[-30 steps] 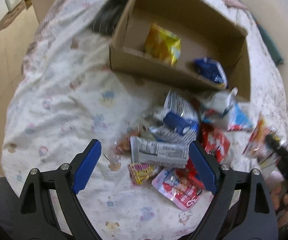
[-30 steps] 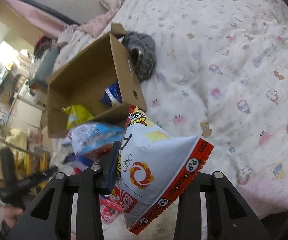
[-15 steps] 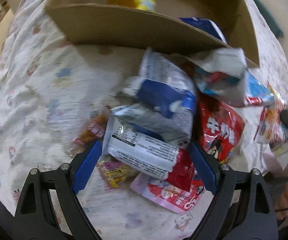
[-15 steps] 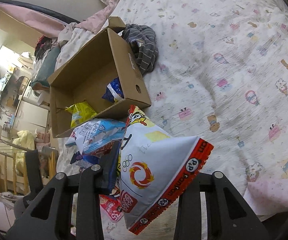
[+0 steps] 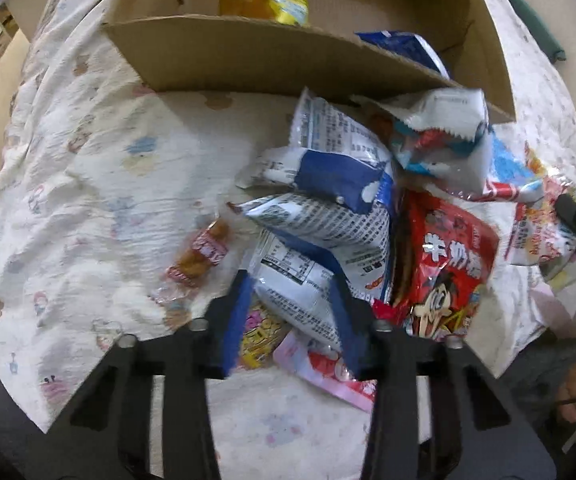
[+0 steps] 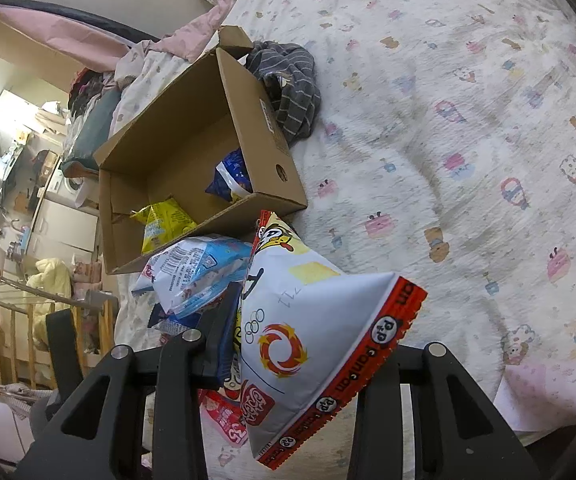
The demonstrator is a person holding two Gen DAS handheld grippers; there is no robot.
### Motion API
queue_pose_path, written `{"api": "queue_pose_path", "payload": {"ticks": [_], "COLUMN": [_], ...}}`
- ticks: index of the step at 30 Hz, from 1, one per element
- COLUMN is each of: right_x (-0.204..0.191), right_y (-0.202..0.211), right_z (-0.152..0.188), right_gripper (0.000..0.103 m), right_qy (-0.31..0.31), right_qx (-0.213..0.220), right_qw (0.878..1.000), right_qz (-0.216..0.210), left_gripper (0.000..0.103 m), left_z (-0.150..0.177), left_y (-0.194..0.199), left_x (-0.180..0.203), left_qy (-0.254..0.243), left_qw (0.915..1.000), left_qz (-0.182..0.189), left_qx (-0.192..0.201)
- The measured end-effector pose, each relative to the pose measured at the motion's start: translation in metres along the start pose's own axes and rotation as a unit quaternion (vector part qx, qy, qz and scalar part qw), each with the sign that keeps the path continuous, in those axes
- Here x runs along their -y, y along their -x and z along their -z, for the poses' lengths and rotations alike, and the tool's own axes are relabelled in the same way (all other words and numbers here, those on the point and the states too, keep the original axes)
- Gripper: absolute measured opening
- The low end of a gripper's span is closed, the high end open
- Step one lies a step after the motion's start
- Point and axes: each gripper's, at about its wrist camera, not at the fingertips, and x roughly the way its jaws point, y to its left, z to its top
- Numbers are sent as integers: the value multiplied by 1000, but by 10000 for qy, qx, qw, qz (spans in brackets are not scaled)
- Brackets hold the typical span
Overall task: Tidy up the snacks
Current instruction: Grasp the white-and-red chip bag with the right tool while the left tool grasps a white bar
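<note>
A pile of snack bags lies on the patterned bedsheet in front of an open cardboard box (image 5: 247,56). My left gripper (image 5: 294,304) has its blue fingers closed on a white-and-blue snack bag (image 5: 300,288) at the front of the pile. A red snack bag (image 5: 444,264) lies to its right. The box (image 6: 263,128) holds a yellow bag (image 6: 163,224) and a blue bag (image 6: 231,176). My right gripper (image 6: 288,344) is shut on a white snack bag with a red edge (image 6: 312,328) and holds it above the bed, near the pile.
A grey striped cloth (image 6: 292,80) lies behind the box. A small orange candy pack (image 5: 203,256) and a pink packet (image 5: 328,368) lie by the pile. The bed's edge, a drying rack (image 6: 15,312) and furniture are at the left in the right wrist view.
My left gripper moved down to the pile and its fingers closed from wide open onto the white-and-blue bag. My right gripper kept hold of its bag and shifted only slightly.
</note>
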Motion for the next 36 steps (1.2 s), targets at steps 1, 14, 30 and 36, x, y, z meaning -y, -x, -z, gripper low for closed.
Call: {"api": "queue_pose_path", "payload": {"ticks": [1,14,30,36], "right_x": [-1,-4,-6,-12], "right_y": [0,-3,5,7], "right_z": [0,-1,-3,-3], "right_gripper": [37,37,38,37], "right_qy": [3,37,7,47], "right_qx": [-1,-14,27,24], "right_qw": [10000,10000,9995,9991], "right_qz": [-4,-36,-325,-415], "left_gripper": [23,80,21,12], "left_z": [0,15,6,1], "left_y": [3,13,1,39], "left_x": [-2,-48,-32,-58], "left_qy": [0,1634,700,493], "left_qw": [10000,9861,9971,9986], "left_qz": [16,303,-195,-126], "left_qx": [-16,-19,-215,-122]}}
